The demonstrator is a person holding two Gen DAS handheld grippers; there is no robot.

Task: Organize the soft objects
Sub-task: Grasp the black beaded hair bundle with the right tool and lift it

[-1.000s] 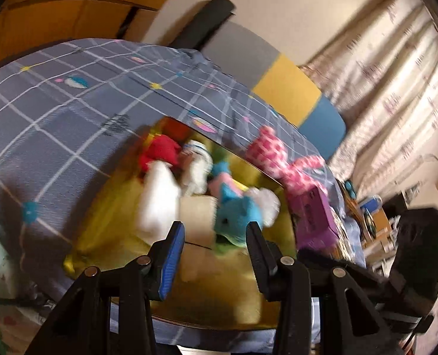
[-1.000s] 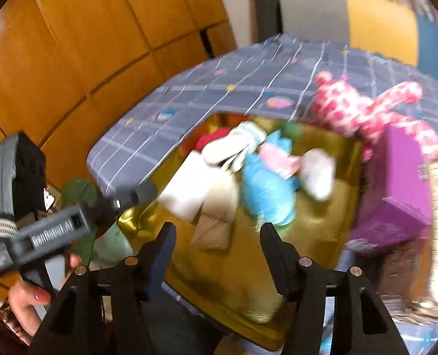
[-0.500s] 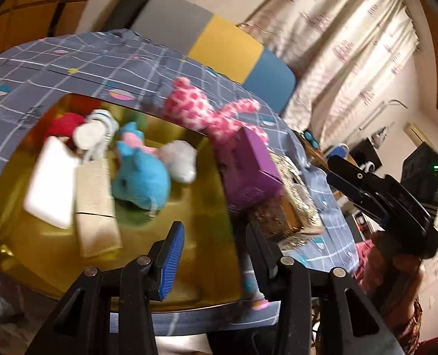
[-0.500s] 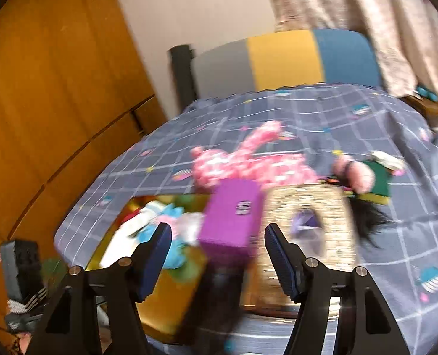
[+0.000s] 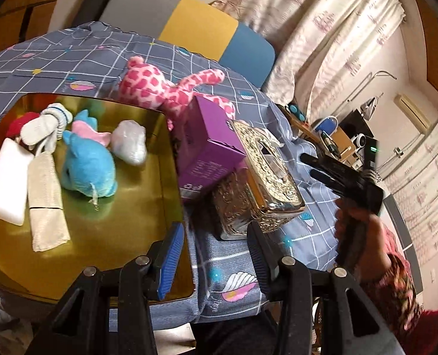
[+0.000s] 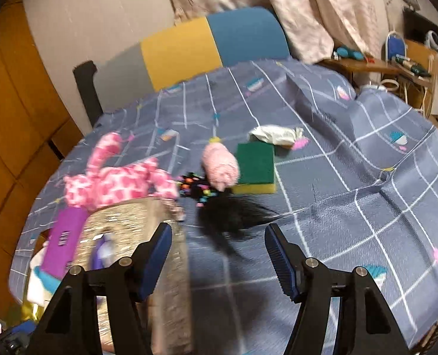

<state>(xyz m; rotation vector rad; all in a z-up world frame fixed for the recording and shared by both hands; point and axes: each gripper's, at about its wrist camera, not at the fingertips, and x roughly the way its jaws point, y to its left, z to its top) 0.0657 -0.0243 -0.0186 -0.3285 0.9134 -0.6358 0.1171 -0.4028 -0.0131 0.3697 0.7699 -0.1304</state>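
A gold tray (image 5: 124,230) on the bed holds a blue plush (image 5: 87,168), a grey plush (image 5: 130,143), a white sponge (image 5: 7,180), a beige cloth (image 5: 46,195) and white socks (image 5: 44,124). A pink spotted plush (image 5: 156,88) lies behind it, also in the right wrist view (image 6: 118,182). My left gripper (image 5: 216,254) is open and empty over the tray's right edge. My right gripper (image 6: 219,254) is open and empty above the bed, short of a doll with black hair (image 6: 222,189), a green sponge (image 6: 256,167) and a white cloth (image 6: 275,134).
A purple box (image 5: 210,145) and a gold tissue box (image 5: 266,177) stand right of the tray. The headboard (image 6: 207,44) is behind, curtains and a cluttered desk (image 6: 396,65) to the right. The hand with the right gripper (image 5: 343,174) shows in the left view.
Both views have swung right. The left gripper now sits over the tray's right edge. The right gripper has moved from the boxes toward the doll and green sponge. Both stay open.
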